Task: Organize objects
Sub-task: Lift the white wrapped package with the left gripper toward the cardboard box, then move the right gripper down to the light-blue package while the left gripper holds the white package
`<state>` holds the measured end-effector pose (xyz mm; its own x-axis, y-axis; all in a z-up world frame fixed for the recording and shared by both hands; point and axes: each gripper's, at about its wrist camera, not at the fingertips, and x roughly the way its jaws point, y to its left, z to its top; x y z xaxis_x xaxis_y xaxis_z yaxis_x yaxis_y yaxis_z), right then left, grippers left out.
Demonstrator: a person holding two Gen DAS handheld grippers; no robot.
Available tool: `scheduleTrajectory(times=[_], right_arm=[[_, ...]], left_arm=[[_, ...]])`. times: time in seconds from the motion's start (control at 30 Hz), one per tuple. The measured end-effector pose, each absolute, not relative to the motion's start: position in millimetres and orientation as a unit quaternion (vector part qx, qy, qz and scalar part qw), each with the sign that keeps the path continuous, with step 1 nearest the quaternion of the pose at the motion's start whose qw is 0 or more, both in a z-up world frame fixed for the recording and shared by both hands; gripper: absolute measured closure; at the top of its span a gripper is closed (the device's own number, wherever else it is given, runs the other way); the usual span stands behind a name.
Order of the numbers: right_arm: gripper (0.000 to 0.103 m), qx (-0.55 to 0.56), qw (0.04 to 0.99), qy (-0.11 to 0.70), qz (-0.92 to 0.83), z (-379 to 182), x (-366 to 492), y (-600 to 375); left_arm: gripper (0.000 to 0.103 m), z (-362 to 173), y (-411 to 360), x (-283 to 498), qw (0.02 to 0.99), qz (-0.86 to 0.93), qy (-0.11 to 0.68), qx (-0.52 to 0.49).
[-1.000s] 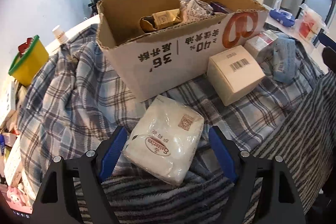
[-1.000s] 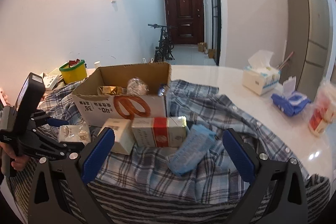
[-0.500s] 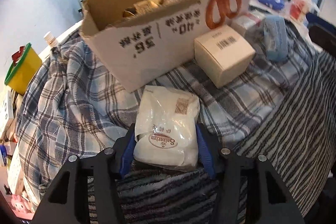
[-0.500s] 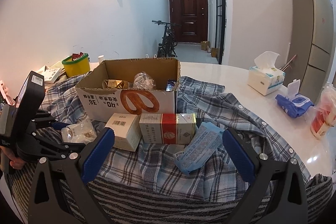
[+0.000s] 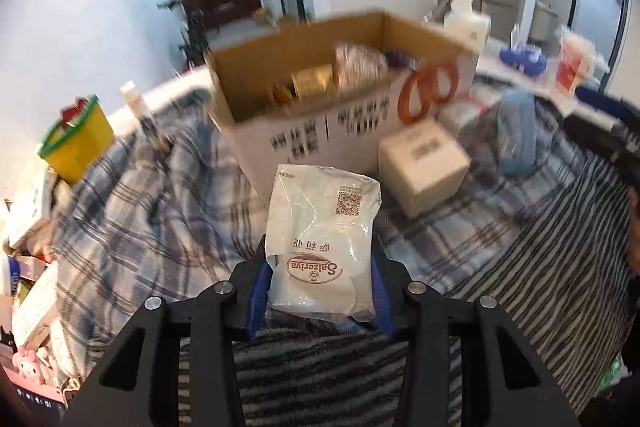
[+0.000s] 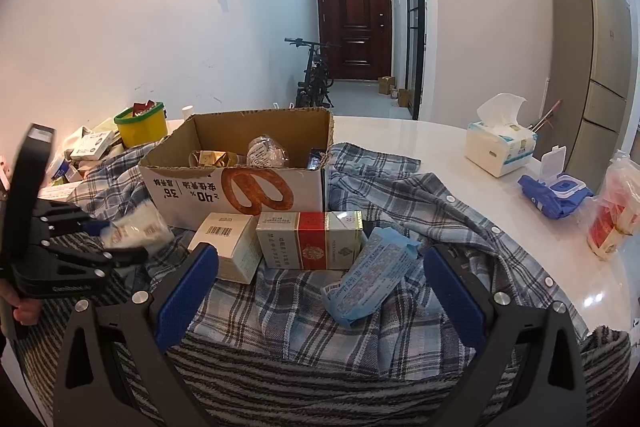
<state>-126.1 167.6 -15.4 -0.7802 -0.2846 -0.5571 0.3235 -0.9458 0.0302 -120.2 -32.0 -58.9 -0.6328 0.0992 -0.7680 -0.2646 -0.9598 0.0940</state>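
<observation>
The left gripper (image 5: 318,291) has its blue-padded fingers (image 5: 256,293) closing on the lower end of a white plastic packet with a brown oval logo (image 5: 322,243); the pads press both of its sides, and the packet stands up from them, clear of the cloth below. In the right wrist view this packet (image 6: 136,229) hangs at nine o'clock from the open brown cardboard box with a printed pretzel on its white side (image 6: 248,183). The box holds a gold-wrapped item (image 6: 210,159) and a clear crinkled bag (image 6: 266,151).

The right gripper (image 6: 320,291) has its fingers spread wide with nothing between them, over a blue-and-white plaid shirt (image 6: 420,211) spread on the white desk (image 6: 400,135). Just ahead of it, at twelve o'clock, lies a cream carton with a red band (image 6: 310,239), touching the box's front. At eleven o'clock sits a cream cube box with a barcode label (image 6: 226,243), and at one o'clock a pale blue printed packet (image 6: 372,273) leans against the carton. A grey striped cloth (image 6: 320,375) lies nearest the fingers.

Farther right on the desk stand a white tissue box (image 6: 498,147) and a blue wet-wipe pack with its lid up (image 6: 554,189). A yellow tub with a green rim (image 6: 142,125) stands at ten o'clock behind the box.
</observation>
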Motion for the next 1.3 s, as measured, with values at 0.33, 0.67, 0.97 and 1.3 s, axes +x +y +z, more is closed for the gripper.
scheduleTrajectory(times=[0.33,0.67,0.97,1.3], right_arm=[[0.001,0.287,0.154,0.016,-0.945,-14.4,-124.9,180.4],[0.001,0.273,0.149,0.013,-0.95,-5.2,-119.2,191.4],[0.001,0.294,0.093,0.032,-0.951,-19.9,-139.2,202.8],[0.001,0.335,0.051,0.051,-0.939,-44.7,-163.8,210.5]], left_arm=[[0.057,-19.9,-17.9,-91.3,0.074,0.938,0.072,-0.33],[0.057,-20.4,9.3,-81.5,0.087,0.95,-0.005,-0.301],[0.057,-32.4,33.3,-98.5,0.08,0.954,-0.028,-0.287],[0.057,-54.4,31.4,-113.1,0.071,0.945,-0.033,-0.317]])
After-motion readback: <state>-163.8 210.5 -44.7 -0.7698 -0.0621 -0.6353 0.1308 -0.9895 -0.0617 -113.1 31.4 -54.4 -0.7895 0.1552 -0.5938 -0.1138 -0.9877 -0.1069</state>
